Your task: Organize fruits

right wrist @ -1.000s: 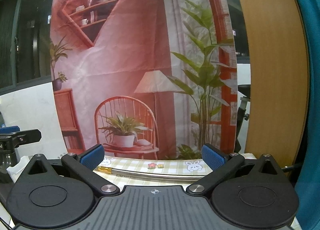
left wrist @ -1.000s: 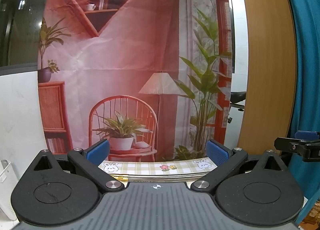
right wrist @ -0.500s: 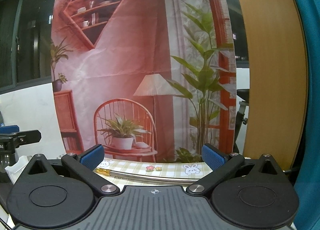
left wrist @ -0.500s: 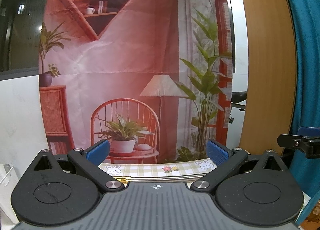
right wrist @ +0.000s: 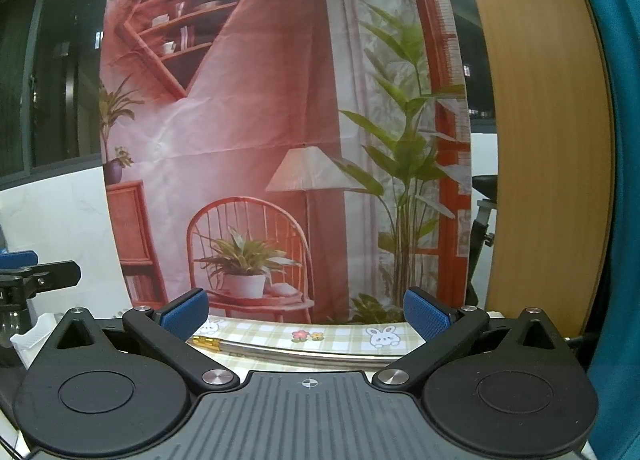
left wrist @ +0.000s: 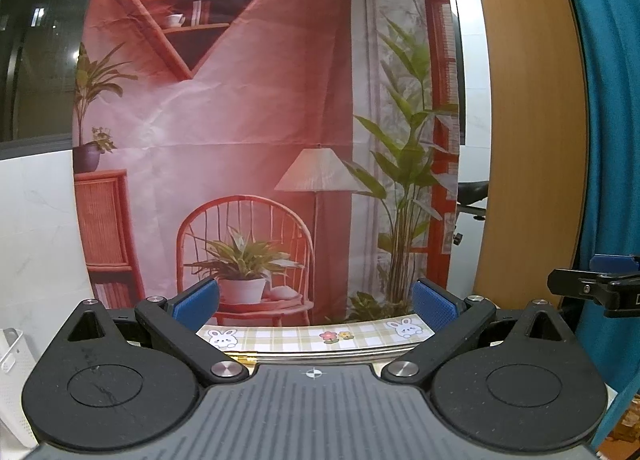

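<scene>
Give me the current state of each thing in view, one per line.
left hand-held gripper: open, holding nothing, raised facing the backdrop.
right hand-held gripper: open, holding nothing, facing the backdrop.
printed backdrop: hanging, creased.
checked tablecloth: lying flat, only its far strip visible.
fruit: none in view.

The left gripper is held level and pointing forward, its two blue-padded fingers spread wide apart with nothing between them. The right gripper sits in the same level, forward-facing pose, its blue pads likewise set wide and empty. The two are side by side at about the same height: the tip of the right one shows at the far right edge of the left wrist view, and the tip of the left one at the left edge of the right wrist view.
</scene>
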A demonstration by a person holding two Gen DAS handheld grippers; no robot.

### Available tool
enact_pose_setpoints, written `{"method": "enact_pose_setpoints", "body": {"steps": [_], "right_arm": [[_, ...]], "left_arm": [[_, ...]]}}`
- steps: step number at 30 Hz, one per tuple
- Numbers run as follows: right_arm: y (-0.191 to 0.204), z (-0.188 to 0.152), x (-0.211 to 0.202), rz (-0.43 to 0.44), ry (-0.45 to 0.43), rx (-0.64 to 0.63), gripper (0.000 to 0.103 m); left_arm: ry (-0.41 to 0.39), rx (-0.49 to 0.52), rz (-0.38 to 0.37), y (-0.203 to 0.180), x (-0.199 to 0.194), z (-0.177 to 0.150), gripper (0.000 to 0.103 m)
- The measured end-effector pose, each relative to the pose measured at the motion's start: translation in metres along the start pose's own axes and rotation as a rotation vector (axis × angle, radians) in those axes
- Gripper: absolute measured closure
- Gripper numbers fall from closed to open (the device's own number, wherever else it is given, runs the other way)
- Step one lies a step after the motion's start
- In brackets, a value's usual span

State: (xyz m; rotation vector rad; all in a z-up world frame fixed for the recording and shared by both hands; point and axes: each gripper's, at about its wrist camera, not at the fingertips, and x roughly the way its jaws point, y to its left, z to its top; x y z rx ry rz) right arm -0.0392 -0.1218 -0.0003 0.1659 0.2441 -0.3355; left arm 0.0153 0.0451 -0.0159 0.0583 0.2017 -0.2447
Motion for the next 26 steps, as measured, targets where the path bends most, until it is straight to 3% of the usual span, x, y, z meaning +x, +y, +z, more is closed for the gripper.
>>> {"method": "enact_pose_setpoints", "body": {"steps": [26], "right_arm": [[-0.0026,-0.0051,0.0092,-0.016,0.023,0.014,0.0]], "left_arm": [[0.028,-0.013,-0.008,0.0059,0.008,-0.0017,0.0]]}}
